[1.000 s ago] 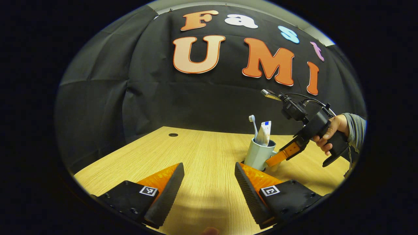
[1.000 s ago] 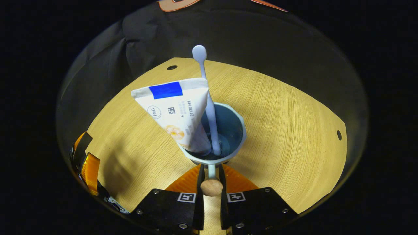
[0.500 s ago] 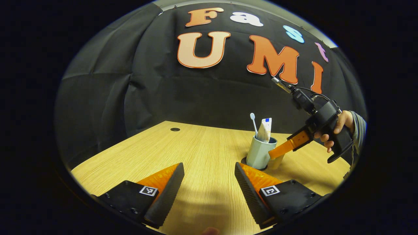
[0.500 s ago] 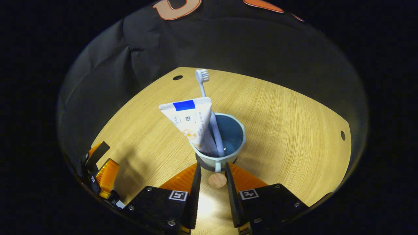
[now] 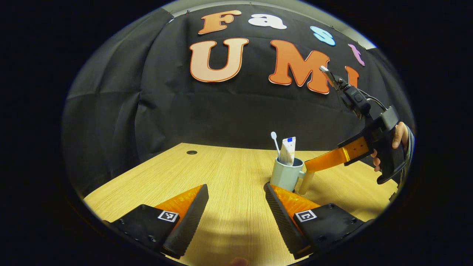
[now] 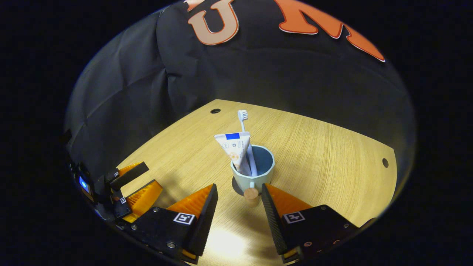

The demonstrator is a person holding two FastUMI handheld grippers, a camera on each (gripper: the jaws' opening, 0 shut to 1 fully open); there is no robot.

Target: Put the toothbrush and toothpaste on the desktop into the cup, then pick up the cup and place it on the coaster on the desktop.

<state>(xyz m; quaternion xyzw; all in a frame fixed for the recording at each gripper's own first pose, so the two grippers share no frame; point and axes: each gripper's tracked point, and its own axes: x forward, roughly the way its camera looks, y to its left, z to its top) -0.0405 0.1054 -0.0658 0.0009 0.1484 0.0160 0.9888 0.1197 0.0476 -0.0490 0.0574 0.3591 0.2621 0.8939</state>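
We judge the task all but done: toothbrush (image 6: pixel 242 116) and toothpaste tube (image 6: pixel 235 149) stand in the cup (image 6: pixel 255 173), which sits on the dark coaster (image 6: pixel 235 184) just ahead of our right gripper (image 6: pixel 239 207), both its jaws and the left gripper's (image 5: pixel 236 207) spread wide and empty.

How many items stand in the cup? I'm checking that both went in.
2. A white toothbrush stands upright, bristles up, inside the pale blue handled cup. A white toothpaste tube with a blue band leans beside it, crimped end up. Anything lower in the cup may be hidden.
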